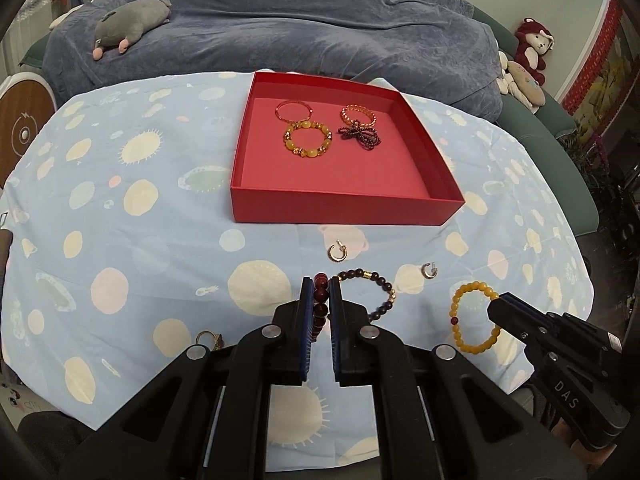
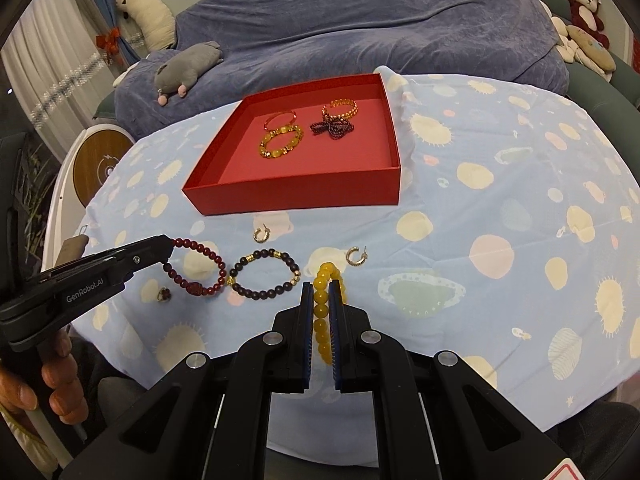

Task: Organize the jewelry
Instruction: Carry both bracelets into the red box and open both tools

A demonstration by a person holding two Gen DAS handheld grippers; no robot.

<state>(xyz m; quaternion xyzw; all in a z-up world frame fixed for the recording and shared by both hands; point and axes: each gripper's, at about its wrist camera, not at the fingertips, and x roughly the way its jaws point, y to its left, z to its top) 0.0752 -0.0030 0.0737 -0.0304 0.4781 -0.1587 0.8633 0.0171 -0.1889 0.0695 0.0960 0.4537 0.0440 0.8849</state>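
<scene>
My left gripper (image 1: pixel 321 286) is shut on a dark red bead bracelet (image 1: pixel 320 304), which still lies on the cloth (image 2: pixel 200 268). My right gripper (image 2: pixel 324 290) is shut on a yellow bead bracelet (image 2: pixel 322 312), seen as a full ring in the left wrist view (image 1: pixel 474 320). Between them lies a dark purple bracelet with gold beads (image 2: pixel 264 276). The red tray (image 1: pixel 344 210) holds a thin red bangle (image 1: pixel 294 110), a yellow-gold bracelet (image 1: pixel 308 140), a gold bracelet (image 1: pixel 358 116) and a dark beaded bow (image 1: pixel 360 136).
Two gold hoop earrings (image 1: pixel 337 251) (image 1: pixel 430 270) lie on the dotted blue cloth in front of the tray. A ring (image 1: pixel 208 338) lies at the near left. Behind the table is a blue-covered sofa with a grey plush toy (image 1: pixel 128 26).
</scene>
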